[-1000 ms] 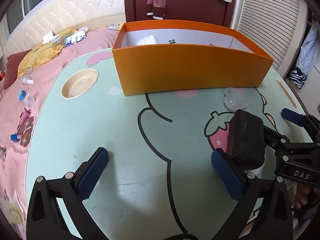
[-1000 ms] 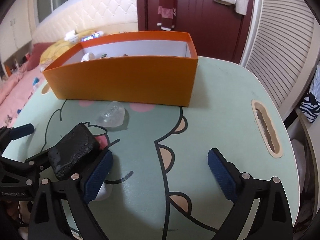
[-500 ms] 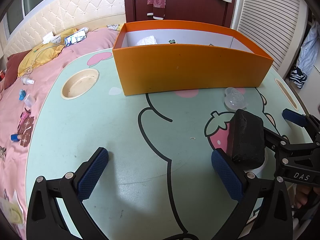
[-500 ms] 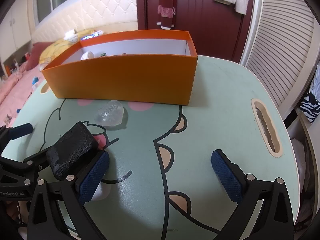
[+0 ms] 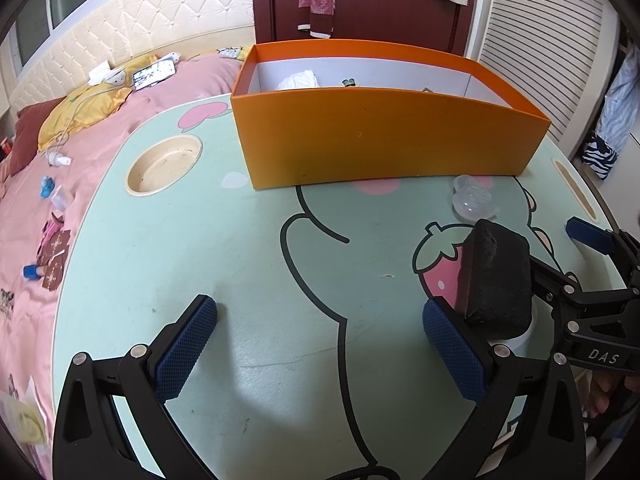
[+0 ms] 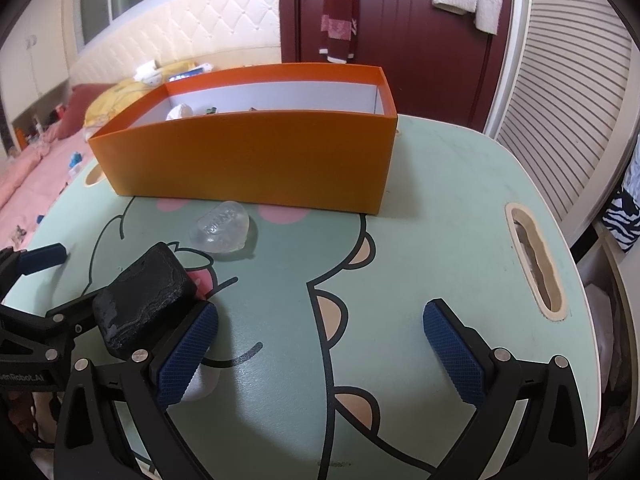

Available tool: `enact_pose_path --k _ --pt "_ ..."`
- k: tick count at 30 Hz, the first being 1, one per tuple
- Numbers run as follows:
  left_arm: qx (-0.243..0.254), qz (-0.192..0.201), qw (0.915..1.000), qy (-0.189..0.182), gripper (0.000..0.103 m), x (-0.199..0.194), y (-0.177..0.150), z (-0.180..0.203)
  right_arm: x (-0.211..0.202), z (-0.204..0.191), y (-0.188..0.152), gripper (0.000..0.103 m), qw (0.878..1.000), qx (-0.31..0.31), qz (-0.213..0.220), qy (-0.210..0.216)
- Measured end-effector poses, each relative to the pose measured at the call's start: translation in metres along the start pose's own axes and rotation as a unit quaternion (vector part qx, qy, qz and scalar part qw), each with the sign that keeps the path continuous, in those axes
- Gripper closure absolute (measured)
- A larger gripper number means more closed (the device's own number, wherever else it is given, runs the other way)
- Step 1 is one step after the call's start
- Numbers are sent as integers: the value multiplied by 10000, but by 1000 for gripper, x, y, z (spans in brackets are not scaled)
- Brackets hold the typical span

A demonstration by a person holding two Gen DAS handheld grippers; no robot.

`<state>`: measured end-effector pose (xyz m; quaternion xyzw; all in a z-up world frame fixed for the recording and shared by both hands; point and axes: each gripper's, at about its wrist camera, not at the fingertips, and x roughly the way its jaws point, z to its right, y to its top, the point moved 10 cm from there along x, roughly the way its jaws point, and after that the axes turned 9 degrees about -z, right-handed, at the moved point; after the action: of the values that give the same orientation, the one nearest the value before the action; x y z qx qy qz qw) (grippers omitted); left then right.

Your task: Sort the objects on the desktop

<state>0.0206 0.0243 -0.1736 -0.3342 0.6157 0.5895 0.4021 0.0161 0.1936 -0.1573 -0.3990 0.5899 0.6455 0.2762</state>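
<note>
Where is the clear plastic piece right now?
The clear plastic piece lies on the table just in front of the orange box, beyond the black block; it's left in the right wrist view.

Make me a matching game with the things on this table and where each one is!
Things:
1. orange box
2. clear plastic case
3. black block
4. round hollow

Places:
A. beside the blue pad of the right tongs
B. sunk into the table's left side
C. at the table's far edge
D. just in front of the box

Pairs: 1-C, 2-D, 3-A, 4-B
</note>
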Motion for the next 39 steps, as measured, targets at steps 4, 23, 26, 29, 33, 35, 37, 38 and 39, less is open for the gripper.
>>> enact_pose_path --k 4,23,26,29,33,35,37,38,39 --pt "3 13 10000 -2 0 0 0 0 0 -1 0 0 10000 -24 30 15" --pt "97 279 9995 -54 0 -2 -4 1 0 -2 -2 0 10000 -26 30 16" --pt "119 283 9995 -60 0 -2 -4 2 0 -2 -1 0 10000 -24 21 12" --pt "193 323 9992 -103 0 -3 -4 4 0 -4 -2 0 10000 -14 27 4" --pt "206 327 9992 -110 0 -3 -4 5 0 -6 -2 0 10000 -13 26 -2" --pt "207 320 9992 -108 0 -3 -4 5 -1 -8 -3 0 10000 -3 23 -10" --pt "210 320 9992 -110 0 -3 -4 5 -1 -9 -4 0 10000 3 28 -14" --pt "212 320 9992 -112 0 -3 -4 5 -1 -10 -4 0 10000 4 30 -15" --pt "213 319 9992 -113 0 -3 -4 6 -1 -10 -4 0 10000 2 35 -15"
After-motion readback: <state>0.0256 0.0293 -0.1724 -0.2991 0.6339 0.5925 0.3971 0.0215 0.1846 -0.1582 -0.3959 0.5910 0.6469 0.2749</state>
